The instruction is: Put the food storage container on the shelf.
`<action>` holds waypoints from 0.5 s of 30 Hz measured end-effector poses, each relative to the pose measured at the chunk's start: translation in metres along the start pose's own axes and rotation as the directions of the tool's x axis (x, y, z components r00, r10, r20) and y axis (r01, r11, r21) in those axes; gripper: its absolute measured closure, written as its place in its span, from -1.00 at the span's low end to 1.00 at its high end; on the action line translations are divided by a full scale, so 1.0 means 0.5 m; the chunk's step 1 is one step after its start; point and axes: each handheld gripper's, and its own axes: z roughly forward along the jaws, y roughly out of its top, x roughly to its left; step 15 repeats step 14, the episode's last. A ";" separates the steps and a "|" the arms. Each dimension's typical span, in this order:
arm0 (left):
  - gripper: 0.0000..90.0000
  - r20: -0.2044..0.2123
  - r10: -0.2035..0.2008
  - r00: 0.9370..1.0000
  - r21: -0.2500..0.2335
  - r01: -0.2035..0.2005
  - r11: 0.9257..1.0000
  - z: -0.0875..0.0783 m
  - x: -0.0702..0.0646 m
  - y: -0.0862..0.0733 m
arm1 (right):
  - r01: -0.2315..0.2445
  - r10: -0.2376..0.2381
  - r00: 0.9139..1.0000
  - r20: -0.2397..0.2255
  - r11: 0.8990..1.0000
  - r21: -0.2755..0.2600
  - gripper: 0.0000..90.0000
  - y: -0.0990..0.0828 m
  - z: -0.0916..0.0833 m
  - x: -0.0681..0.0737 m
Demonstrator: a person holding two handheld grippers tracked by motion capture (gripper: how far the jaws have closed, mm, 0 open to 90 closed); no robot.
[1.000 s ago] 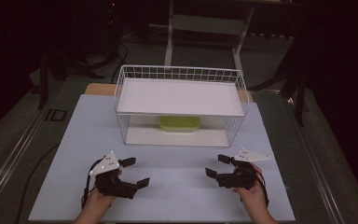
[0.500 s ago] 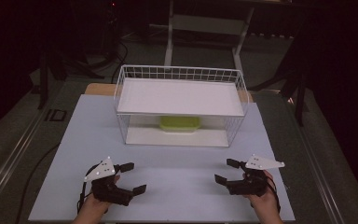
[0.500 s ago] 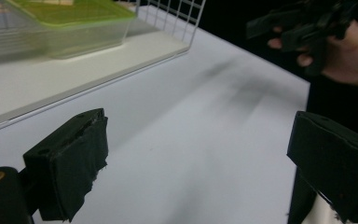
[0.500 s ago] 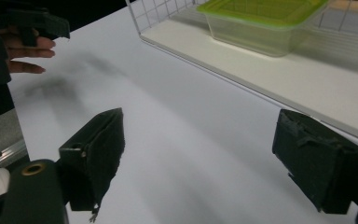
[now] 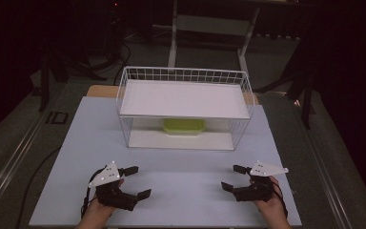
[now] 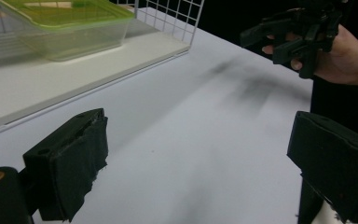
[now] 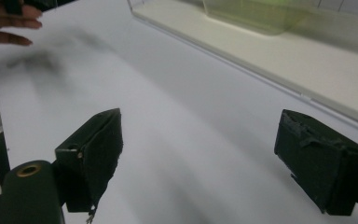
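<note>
Two claws hover low over the pale surface, the left claw and right claw both with jaws spread wide and holding nothing. A green-lidded container sits on the bottom shelf of the white wire rack, well apart from both claws.

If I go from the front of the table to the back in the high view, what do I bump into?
First the two claws, left claw and right claw, both open and empty → bare table → white wire basket with the green-lidded box on its lower shelf.
</note>
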 end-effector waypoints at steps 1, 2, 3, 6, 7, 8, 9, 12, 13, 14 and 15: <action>-0.87 -0.002 -0.002 1.000 -0.002 0.002 1.000 -0.001 0.002 -0.001 | 0.009 -0.009 1.000 0.009 1.000 0.012 -0.66 -0.002 0.002 0.000; -0.87 -0.002 -0.004 1.000 -0.008 0.004 1.000 -0.002 0.003 -0.001 | 0.017 -0.017 1.000 0.011 1.000 0.020 -0.66 -0.004 0.006 0.000; -0.87 -0.003 -0.002 1.000 -0.009 0.002 1.000 -0.003 0.004 -0.002 | 0.016 -0.016 1.000 0.008 1.000 0.022 -0.66 -0.005 0.007 0.000; -0.87 -0.007 0.003 1.000 -0.009 -0.003 1.000 -0.003 0.004 -0.002 | 0.016 -0.016 1.000 0.007 0.999 0.031 -0.66 -0.008 0.011 -0.002; -0.87 0.000 0.010 1.000 -0.001 -0.010 1.000 0.000 0.003 -0.003 | 0.012 -0.013 1.000 0.011 0.999 0.035 -0.66 -0.008 0.012 -0.003; -0.87 -0.001 0.013 1.000 0.003 -0.013 1.000 0.002 0.002 -0.003 | 0.011 -0.011 1.000 0.013 0.999 0.038 -0.66 -0.008 0.012 -0.004; -0.87 0.004 0.014 1.000 0.006 -0.014 1.000 0.003 0.001 -0.004 | 0.006 -0.007 1.000 0.012 0.999 0.037 -0.66 -0.009 0.012 -0.005; -0.87 0.008 0.015 1.000 0.010 -0.015 1.000 0.006 0.000 -0.004 | -0.004 0.003 1.000 0.010 0.999 0.032 -0.66 -0.009 0.011 -0.009; -0.87 0.008 0.016 1.000 0.009 -0.017 1.000 0.006 -0.001 -0.004 | -0.008 0.008 1.000 0.014 0.999 0.031 -0.66 -0.010 0.010 -0.009; -0.87 0.008 0.016 1.000 0.009 -0.017 1.000 0.006 -0.001 -0.004 | -0.009 0.008 1.000 0.014 0.999 0.032 -0.66 -0.010 0.010 -0.009; -0.87 0.008 0.016 1.000 0.009 -0.017 1.000 0.006 -0.001 -0.004 | -0.009 0.008 1.000 0.014 0.999 0.032 -0.66 -0.010 0.010 -0.009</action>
